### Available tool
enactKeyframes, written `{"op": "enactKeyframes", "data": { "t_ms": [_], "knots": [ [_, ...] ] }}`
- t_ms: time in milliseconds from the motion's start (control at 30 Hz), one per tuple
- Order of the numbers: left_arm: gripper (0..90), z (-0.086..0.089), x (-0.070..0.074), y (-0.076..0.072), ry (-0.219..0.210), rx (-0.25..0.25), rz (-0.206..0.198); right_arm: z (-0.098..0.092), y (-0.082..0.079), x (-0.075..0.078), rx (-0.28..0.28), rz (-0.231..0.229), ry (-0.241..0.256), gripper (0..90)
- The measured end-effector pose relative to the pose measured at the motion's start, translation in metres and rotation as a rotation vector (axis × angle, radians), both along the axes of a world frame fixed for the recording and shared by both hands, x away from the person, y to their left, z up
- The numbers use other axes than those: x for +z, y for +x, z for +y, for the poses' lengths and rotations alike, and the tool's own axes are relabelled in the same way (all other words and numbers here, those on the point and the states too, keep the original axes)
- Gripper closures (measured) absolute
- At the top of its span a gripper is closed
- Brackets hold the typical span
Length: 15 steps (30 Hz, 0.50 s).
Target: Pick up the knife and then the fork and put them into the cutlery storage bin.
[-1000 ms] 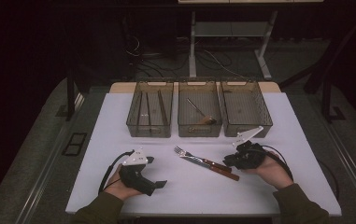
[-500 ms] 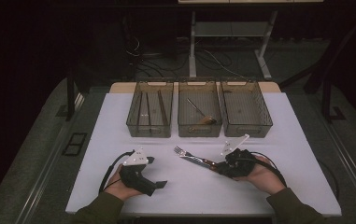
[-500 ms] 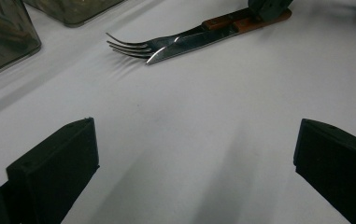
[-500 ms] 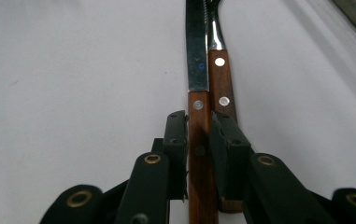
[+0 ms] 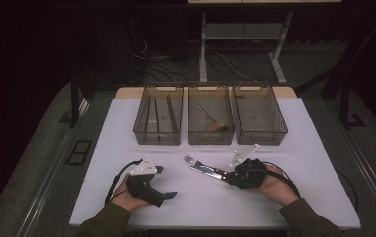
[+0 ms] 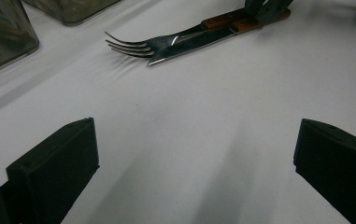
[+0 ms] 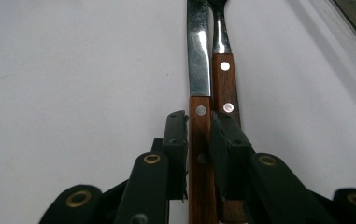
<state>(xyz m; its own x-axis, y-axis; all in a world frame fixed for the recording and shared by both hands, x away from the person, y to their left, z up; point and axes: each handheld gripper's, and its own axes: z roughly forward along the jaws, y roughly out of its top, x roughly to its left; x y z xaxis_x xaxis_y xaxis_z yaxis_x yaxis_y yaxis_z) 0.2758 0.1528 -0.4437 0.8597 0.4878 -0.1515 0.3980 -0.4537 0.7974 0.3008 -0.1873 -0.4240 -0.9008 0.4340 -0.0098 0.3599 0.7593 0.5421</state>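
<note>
A wood-handled knife (image 7: 198, 51) and a matching fork (image 7: 223, 77) lie side by side on the white table (image 5: 294, 148), in front of the middle bin. In the high view the fork (image 5: 190, 159) points its tines to the left. My right gripper (image 7: 199, 122) is shut on the knife's handle, with the fork's handle just outside one jaw. In the high view the right gripper (image 5: 228, 177) lies low on the table. My left gripper (image 5: 165, 182) rests at the front left, open with nothing between its jaws. The left gripper (image 6: 196, 135) faces the fork (image 6: 129, 46) and knife (image 6: 189, 44).
Three clear bins stand in a row at the back of the table: the left bin (image 5: 141, 129) holds long thin sticks, the middle bin (image 5: 191, 129) a wood-handled utensil, and the right bin (image 5: 280, 129) stands beside them. The table's front edge is near both hands.
My right gripper has moved left and down to the knife's handle and shut on it. The left gripper has stayed in place.
</note>
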Motion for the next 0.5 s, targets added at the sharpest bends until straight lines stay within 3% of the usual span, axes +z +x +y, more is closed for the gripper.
{"op": "enactKeyframes", "data": {
  "t_ms": [100,200,267,300,333,367,500],
  "knots": [
    [0.0,0.000,0.000,0.000,0.001,0.000,0.000,0.004,-0.002,0.001,0.005,-0.011,-0.027,76.0],
    [0.0,0.000,0.000,0.000,0.001,0.001,0.001,0.010,-0.002,0.000,0.016,-0.034,-0.106,75.2],
    [0.0,0.000,0.000,0.000,0.001,0.001,0.001,0.015,-0.002,-0.002,0.022,-0.018,-0.127,75.6],
    [0.0,0.000,0.000,0.000,0.001,0.001,0.002,0.016,0.000,-0.003,0.038,-0.031,-0.153,75.6],
    [0.0,0.000,0.000,0.000,-0.001,0.001,0.002,0.018,0.000,-0.002,0.027,-0.009,-0.149,75.6],
    [0.0,0.000,0.000,0.000,-0.008,0.007,0.004,0.018,0.002,-0.001,0.040,-0.016,-0.170,75.6],
    [0.0,-0.001,-0.001,0.000,-0.008,0.006,0.004,0.027,0.011,0.003,0.057,0.061,-0.232,74.8]
  ]
}}
